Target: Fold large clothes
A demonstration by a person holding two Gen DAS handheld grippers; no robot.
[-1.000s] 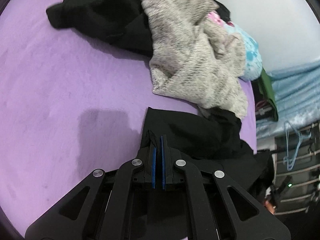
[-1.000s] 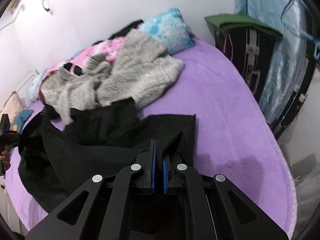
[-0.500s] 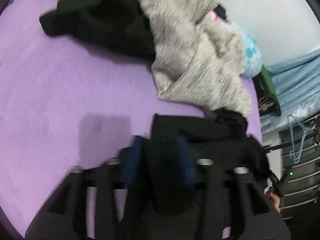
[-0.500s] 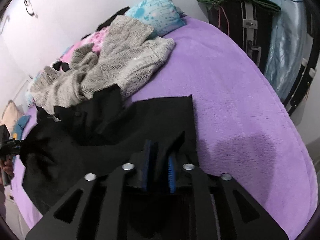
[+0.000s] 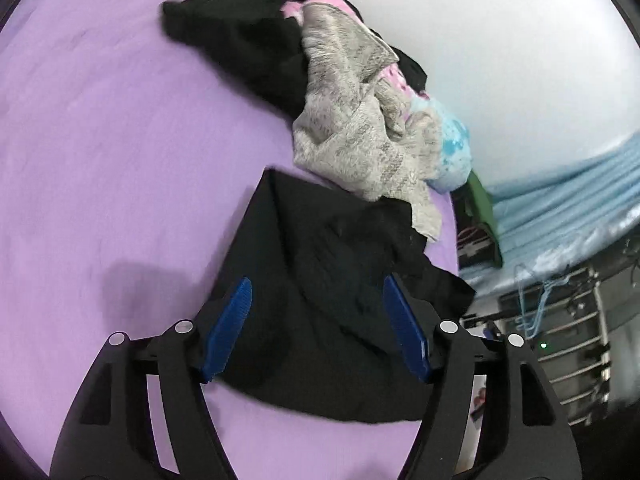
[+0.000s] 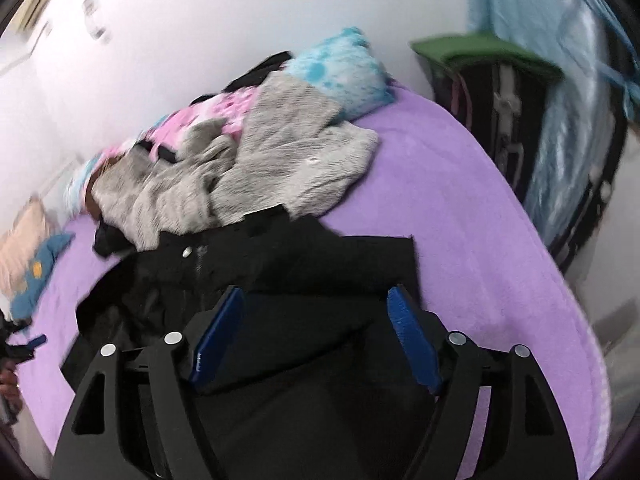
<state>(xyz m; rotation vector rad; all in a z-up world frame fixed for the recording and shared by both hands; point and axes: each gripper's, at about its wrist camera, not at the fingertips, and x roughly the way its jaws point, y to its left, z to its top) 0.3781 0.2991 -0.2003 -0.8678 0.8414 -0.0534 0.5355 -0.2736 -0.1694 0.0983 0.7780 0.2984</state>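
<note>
1. Black garment [image 5: 320,280] lies spread on the purple bed [image 5: 100,160], partly flattened, with a straight edge toward the open bedding and rumpled folds on the other side.
2. Left gripper [image 5: 318,328] hangs over the garment with its jaws wide apart; they have just been opening. The black cloth shows in the gap below the blue pads [image 5: 228,328], but the pads do not press on it.
3. Right gripper [image 6: 316,332] hangs over the same garment [image 6: 320,264] near its squared corner. Its jaws have also just been opening and stand wide apart, the cloth lying loose beneath and between the pads [image 6: 216,332], not pinched.
4. Grey sweater [image 5: 352,132] lies crumpled just beyond the garment, its lower edge overlapping the black cloth.
5. More black clothing [image 5: 240,28] and pink patterned fabric [image 6: 216,112] are heaped behind the sweater by the wall.
6. A blue pillow [image 6: 340,72] sits at the far end of the heap.
7. A dark suitcase [image 6: 500,112] with green cloth on top stands beside the bed.
</note>
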